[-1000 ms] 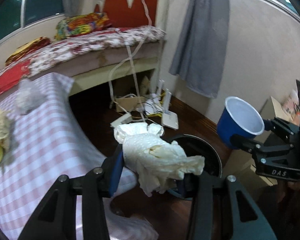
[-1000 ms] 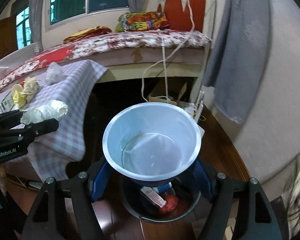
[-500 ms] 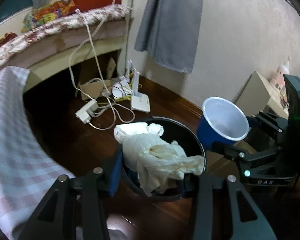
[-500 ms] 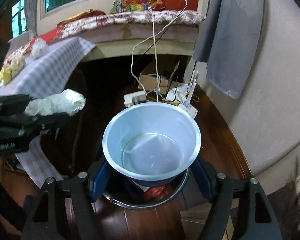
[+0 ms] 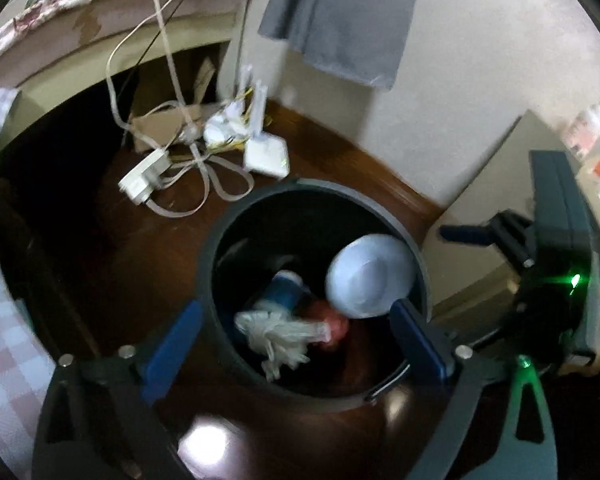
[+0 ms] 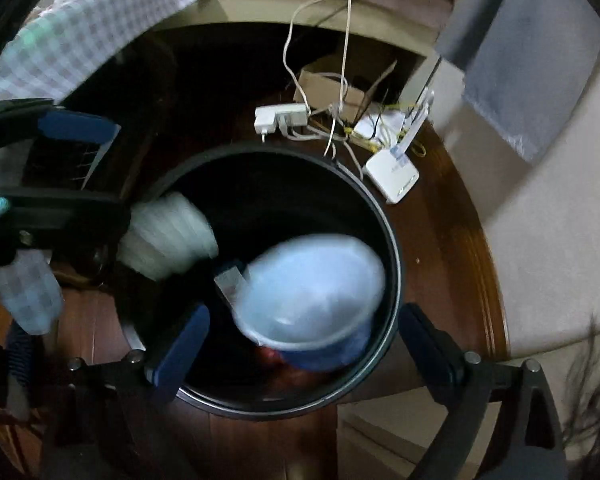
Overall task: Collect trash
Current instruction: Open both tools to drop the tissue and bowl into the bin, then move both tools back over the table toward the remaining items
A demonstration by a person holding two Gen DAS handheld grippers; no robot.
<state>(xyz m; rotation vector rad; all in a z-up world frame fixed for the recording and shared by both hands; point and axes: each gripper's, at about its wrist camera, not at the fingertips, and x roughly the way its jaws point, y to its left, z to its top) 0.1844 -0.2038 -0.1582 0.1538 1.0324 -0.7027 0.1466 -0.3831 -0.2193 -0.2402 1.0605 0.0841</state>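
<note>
**Both claws open over the bin, cup and tissue inside its mouth**

In the left wrist view the left claw sits at the bottom of the frame, its blue-padded fingers spread wide and still opening, with nothing pressed between them. Just beyond, a crumpled white tissue shows blurred inside the mouth of the round dark bin, free of both pads. To its right, also within the rim, is the blue cup, its pale inside facing the camera. Under these lie a smaller blue-and-white item and something red, too blurred to name.

In the right wrist view the right claw is likewise at the bottom of the frame, jaws wide apart and opening. The blue cup is smeared with motion in the gap between them, touching neither pad, inside the bin. The tissue shows at centre left by the bin's rim, next to the left claw, which reaches in from the left edge.

Beyond the bin, on the dark wooden floor, a white router and a power strip lie among tangled cables. A checked cloth fills the upper left of the right view; a grey curtain hangs at the top of the left view.
</note>
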